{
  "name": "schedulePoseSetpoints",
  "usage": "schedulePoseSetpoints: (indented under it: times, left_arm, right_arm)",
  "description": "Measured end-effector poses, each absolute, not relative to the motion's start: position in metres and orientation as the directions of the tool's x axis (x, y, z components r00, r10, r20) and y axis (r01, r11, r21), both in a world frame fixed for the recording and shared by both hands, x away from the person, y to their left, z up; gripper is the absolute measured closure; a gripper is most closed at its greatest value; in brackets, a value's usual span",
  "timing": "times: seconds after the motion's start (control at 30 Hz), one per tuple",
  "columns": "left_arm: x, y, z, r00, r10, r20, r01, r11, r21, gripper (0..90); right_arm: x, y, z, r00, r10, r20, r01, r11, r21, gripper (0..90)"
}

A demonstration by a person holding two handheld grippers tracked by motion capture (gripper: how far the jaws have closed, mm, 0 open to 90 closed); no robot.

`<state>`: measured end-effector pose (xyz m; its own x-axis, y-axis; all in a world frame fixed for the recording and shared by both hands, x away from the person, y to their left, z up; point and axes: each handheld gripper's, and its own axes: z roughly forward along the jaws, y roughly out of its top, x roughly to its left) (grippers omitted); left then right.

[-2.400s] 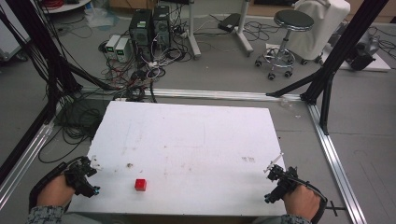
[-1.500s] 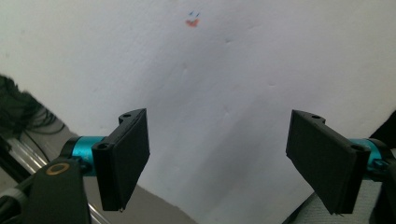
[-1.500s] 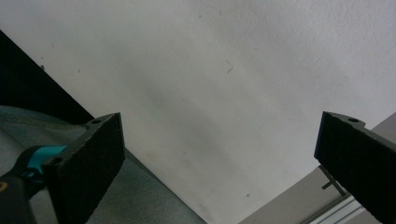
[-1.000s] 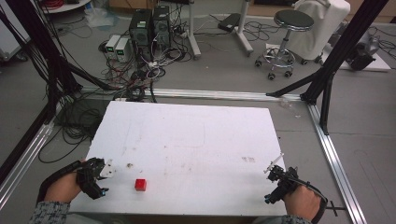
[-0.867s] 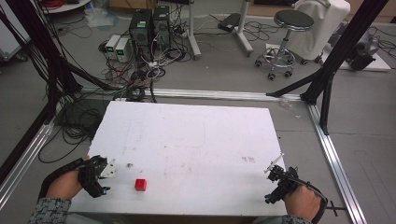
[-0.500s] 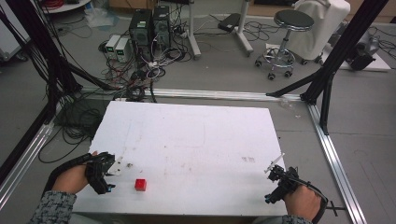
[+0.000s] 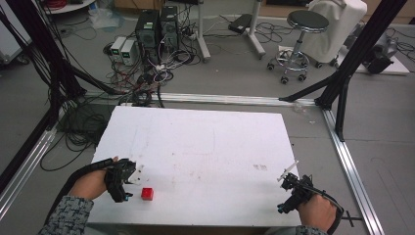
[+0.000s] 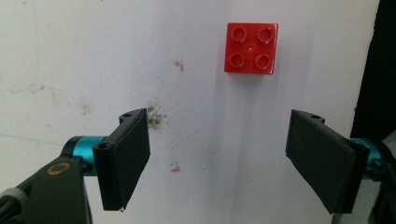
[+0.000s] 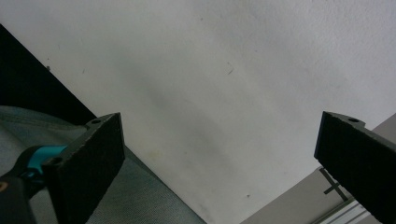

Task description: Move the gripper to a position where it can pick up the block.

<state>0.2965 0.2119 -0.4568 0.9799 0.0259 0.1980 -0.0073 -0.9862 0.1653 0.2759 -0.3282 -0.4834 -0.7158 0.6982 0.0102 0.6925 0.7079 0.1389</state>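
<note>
A small red four-stud brick lies flat on the white table near its front left. In the left gripper view the brick sits ahead of the jaws and a little right of the middle, with bare table between. My left gripper is just left of the brick, pointing toward it, open with nothing between its pads. My right gripper rests by the front right corner, also open over bare table, and holds nothing.
Faint stains and pencil lines mark the table top. Aluminium rails frame the table. Behind it the floor holds cables, computer towers and a stool. A grey sleeve lies under the right gripper.
My left gripper has come in from the table's left edge, rightward and forward, and now sits close beside the red brick. The right gripper and the brick have stayed put.
</note>
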Motion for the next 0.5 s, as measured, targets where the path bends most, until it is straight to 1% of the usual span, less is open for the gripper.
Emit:
schedulePoseSetpoints:
  times: [0.5]
  left_arm:
    - [0.298, 0.185, -0.471, 0.988, -0.027, 0.151, -0.045, -0.992, 0.122, 22.1]
  right_arm:
    - [0.276, -0.327, -0.483, -0.719, 0.695, 0.009, 0.689, 0.712, 0.136, 1.1]
